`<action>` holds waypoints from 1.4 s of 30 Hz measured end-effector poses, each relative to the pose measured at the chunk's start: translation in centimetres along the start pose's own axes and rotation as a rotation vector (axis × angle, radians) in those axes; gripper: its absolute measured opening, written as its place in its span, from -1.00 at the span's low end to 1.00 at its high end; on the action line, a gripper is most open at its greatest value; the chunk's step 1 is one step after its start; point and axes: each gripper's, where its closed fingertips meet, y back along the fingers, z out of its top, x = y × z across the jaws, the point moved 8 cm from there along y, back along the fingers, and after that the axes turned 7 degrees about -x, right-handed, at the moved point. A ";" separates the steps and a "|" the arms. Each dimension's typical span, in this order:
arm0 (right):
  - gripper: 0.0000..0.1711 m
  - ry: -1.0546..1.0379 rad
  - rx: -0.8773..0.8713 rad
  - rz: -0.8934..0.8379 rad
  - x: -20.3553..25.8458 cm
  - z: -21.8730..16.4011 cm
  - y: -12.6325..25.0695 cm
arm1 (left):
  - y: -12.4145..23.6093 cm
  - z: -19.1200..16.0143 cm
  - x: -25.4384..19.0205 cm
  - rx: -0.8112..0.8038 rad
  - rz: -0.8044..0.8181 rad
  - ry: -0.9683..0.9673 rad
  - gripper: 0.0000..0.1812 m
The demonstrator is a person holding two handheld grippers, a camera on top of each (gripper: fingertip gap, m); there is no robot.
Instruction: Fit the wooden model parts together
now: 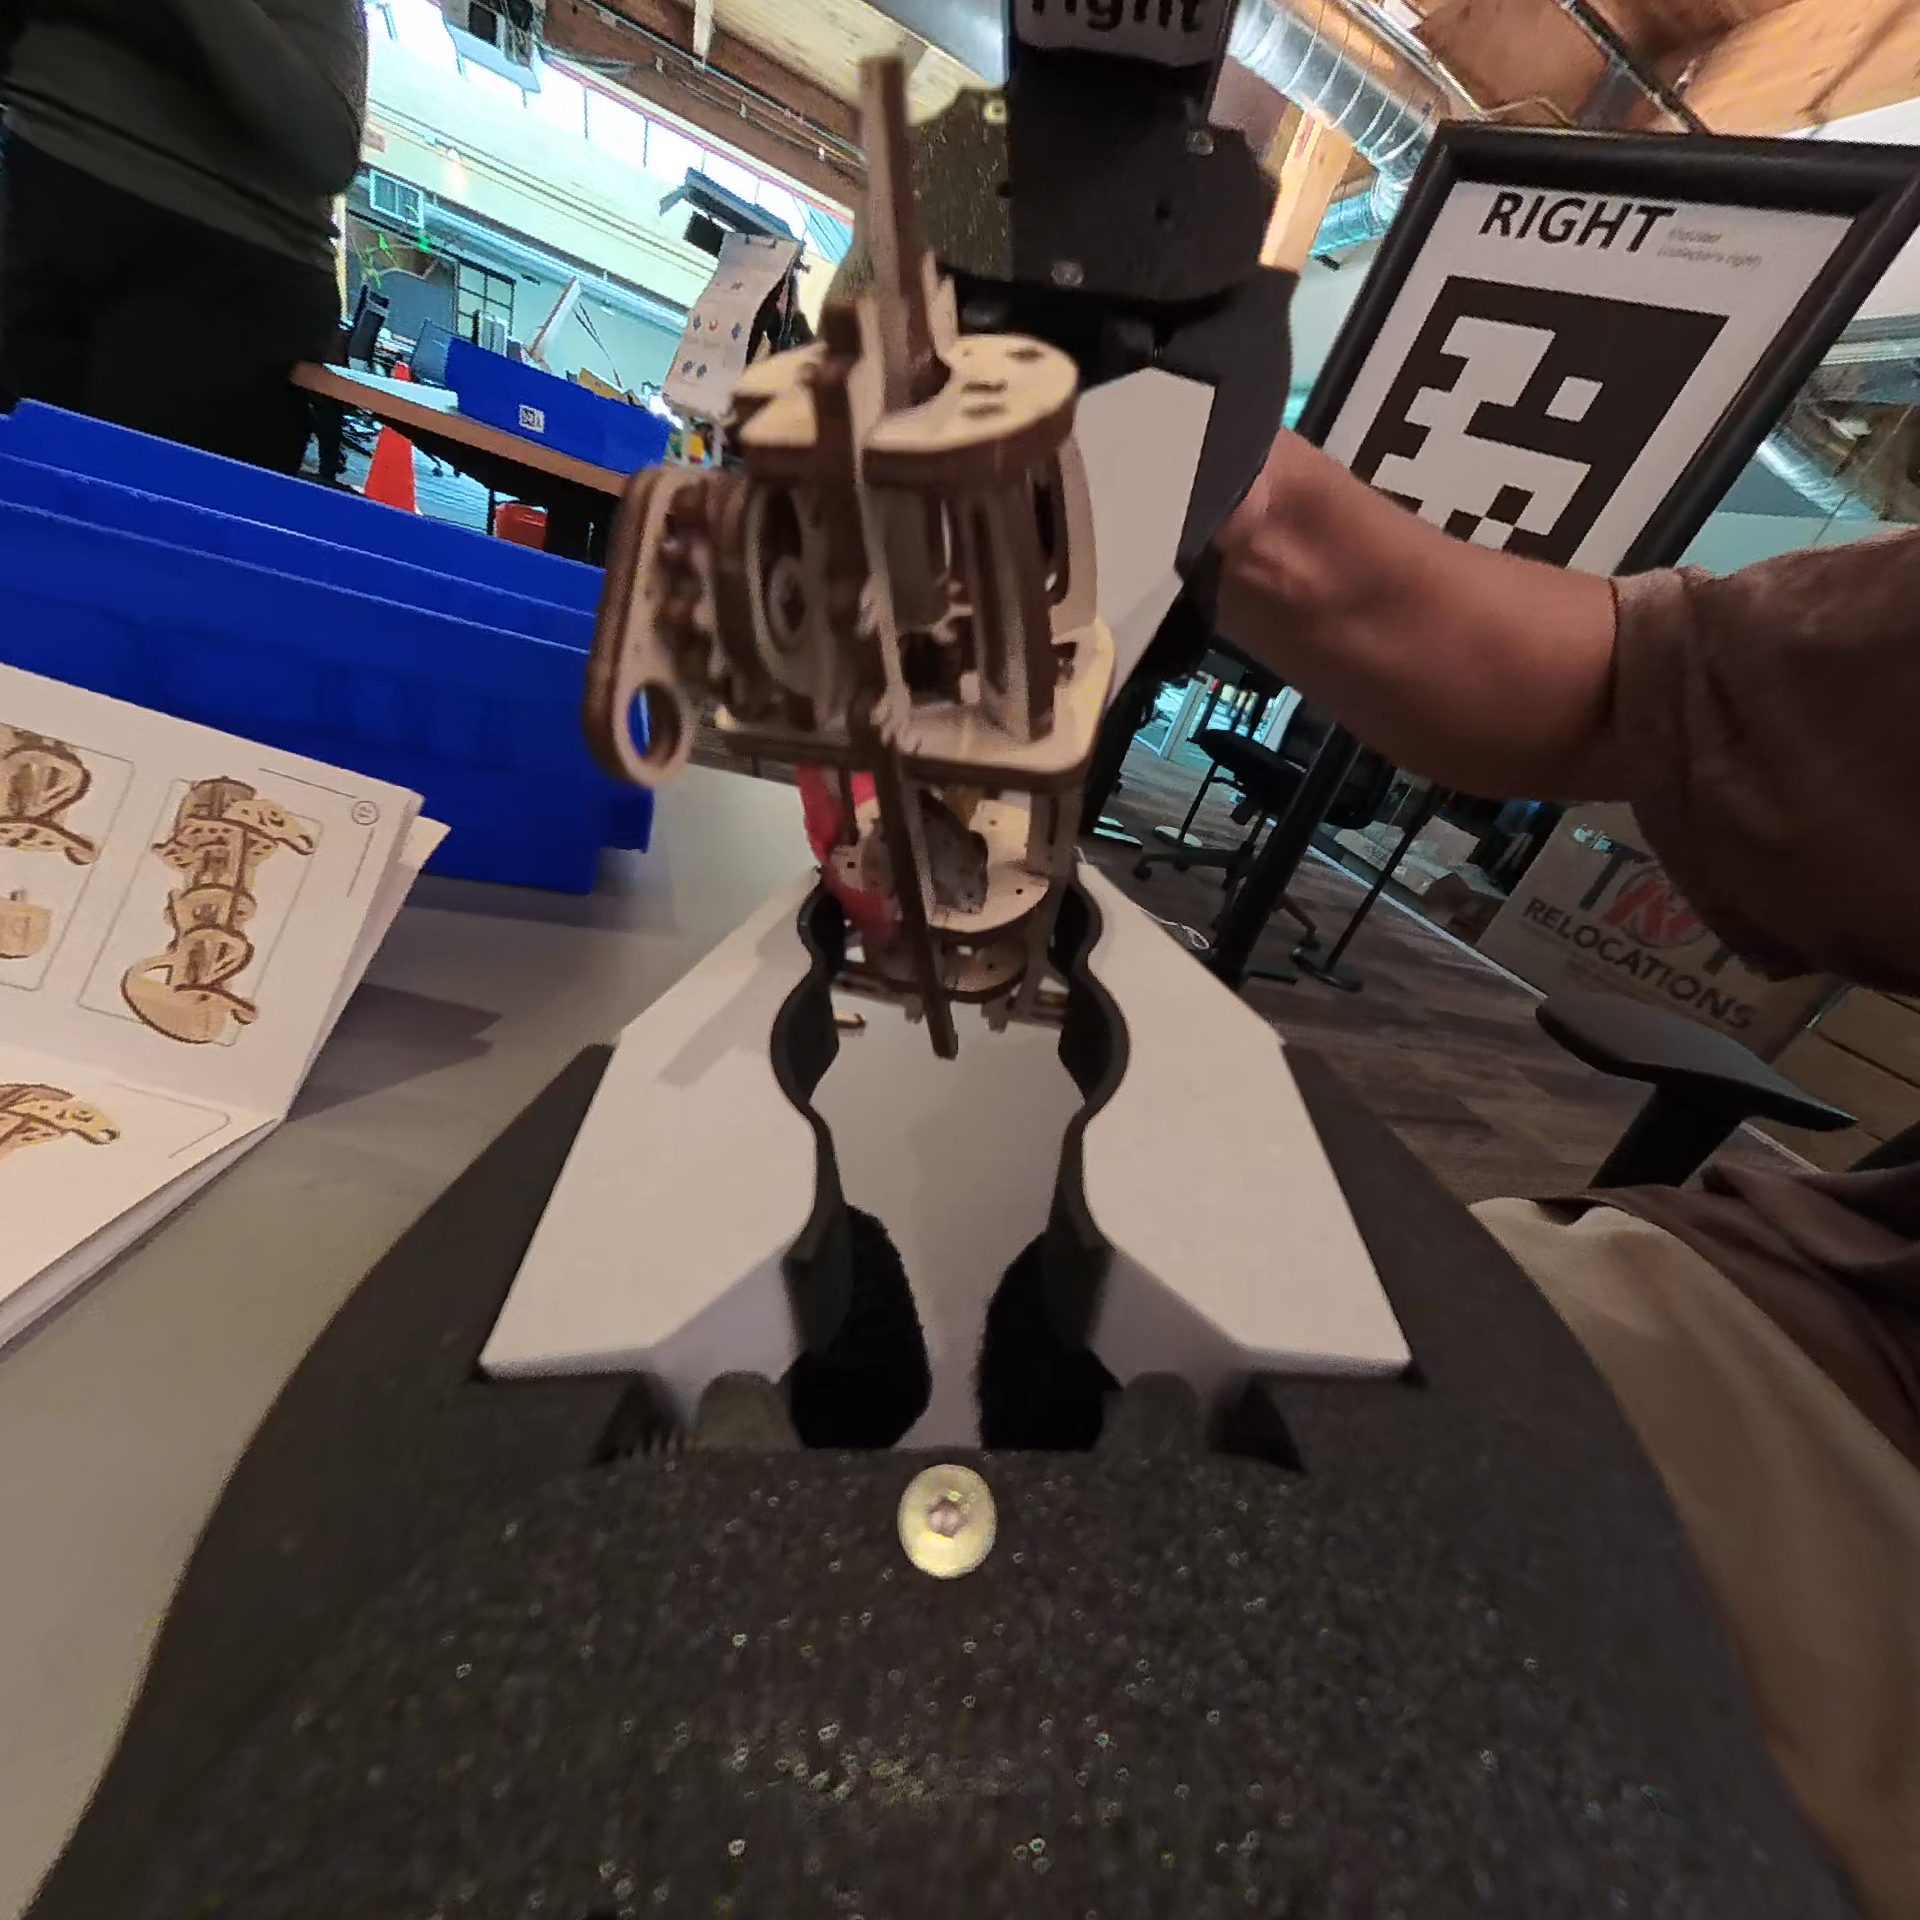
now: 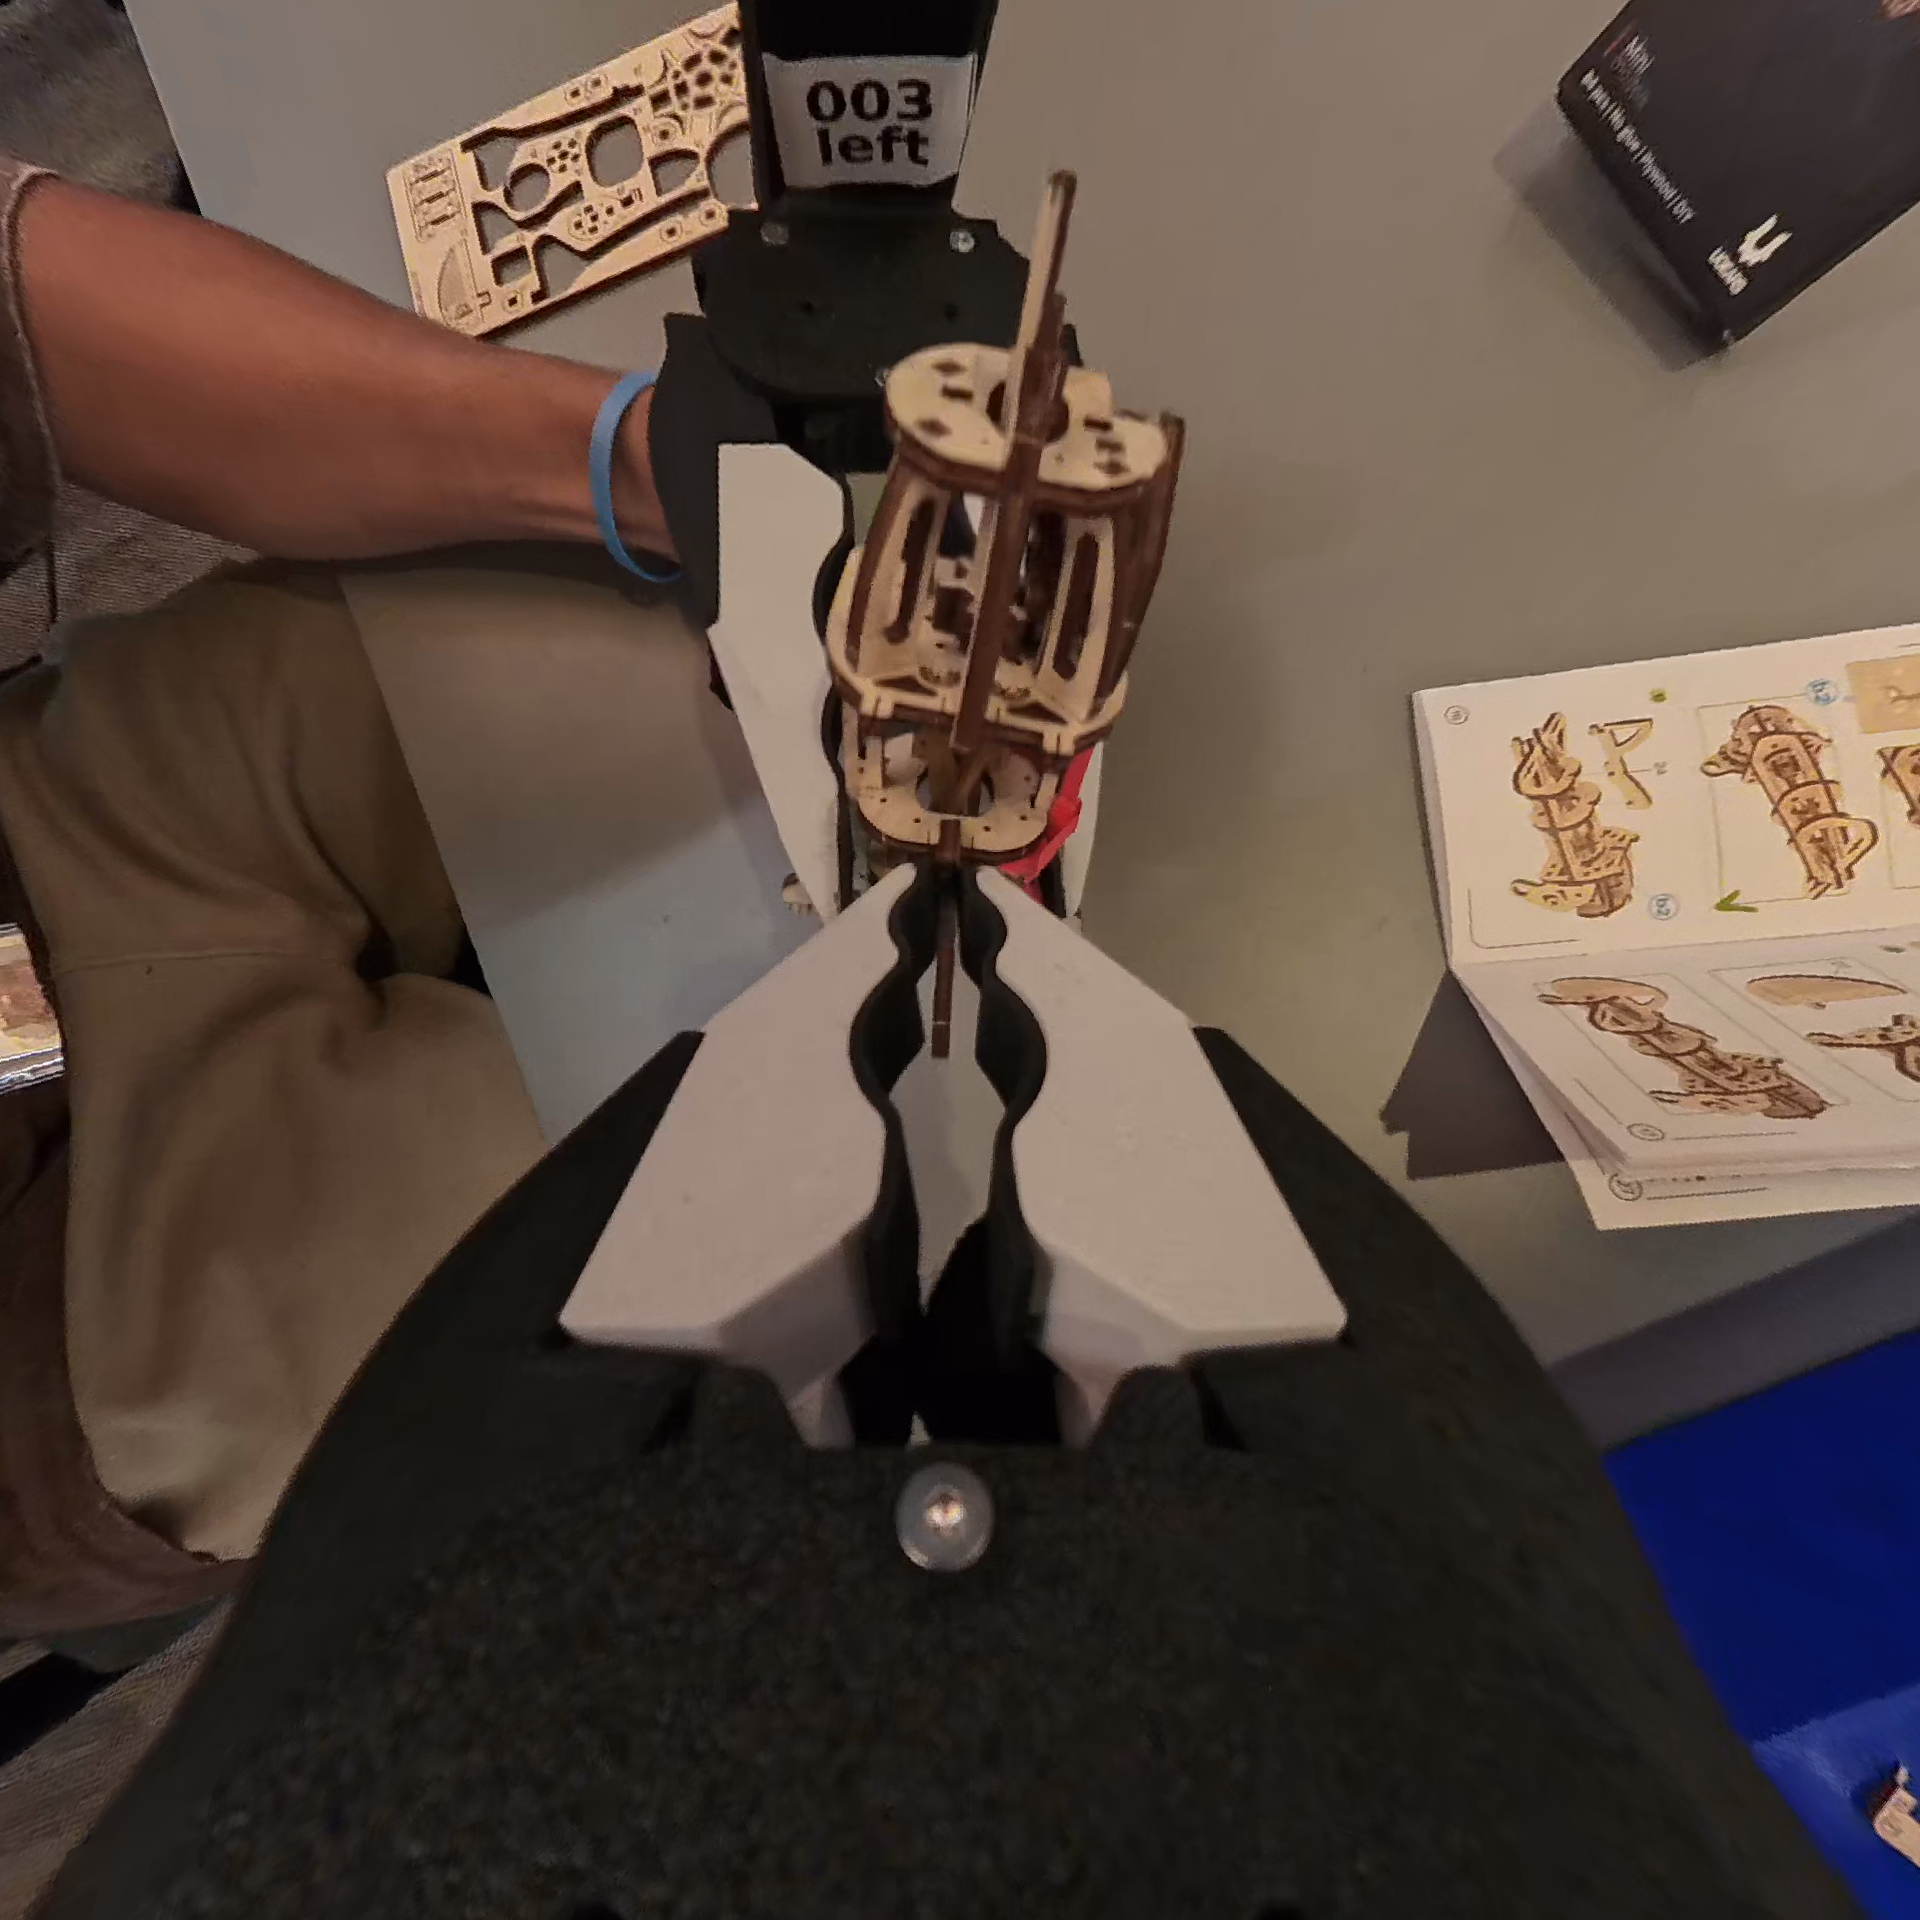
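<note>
A wooden model [image 1: 914,582], a barrel-like frame of laser-cut ply with gears and a red piece at its lower end, is held up above the grey table [image 1: 582,935]. My left gripper [image 1: 951,904] is shut on the model's lower end. A thin wooden strip [image 1: 902,644] runs lengthwise through the model. My right gripper [image 2: 943,883] is shut on the near end of this strip [image 2: 943,977], just in front of the model [image 2: 997,582]. The right gripper's body [image 1: 1122,208] shows above the model, and the left gripper's body [image 2: 852,291] shows behind it.
An open instruction booklet [image 1: 156,935] [image 2: 1683,935] lies on the table. Blue bins [image 1: 260,623] stand behind it. A punched-out ply sheet [image 2: 561,187] and a black box [image 2: 1745,156] lie farther off. A framed marker sign [image 1: 1579,364] stands at the right. A person's arms hold both grippers. Only a small space, under 4 cm, lies between the two pairs of fingers.
</note>
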 end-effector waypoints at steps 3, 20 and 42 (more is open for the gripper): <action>-0.97 -0.017 -0.039 0.004 -0.3 0.1 -0.2 | 0.3 0.3 0.2 -0.033 0.001 0.016 -0.58; -0.81 -0.141 -0.290 0.006 0.0 1.5 2.9 | 0.9 1.7 0.4 -0.106 0.018 0.001 -0.57; -0.98 -0.054 -0.313 -0.091 1.8 0.1 0.7 | 0.4 1.4 -0.5 -0.100 -0.124 0.088 -0.57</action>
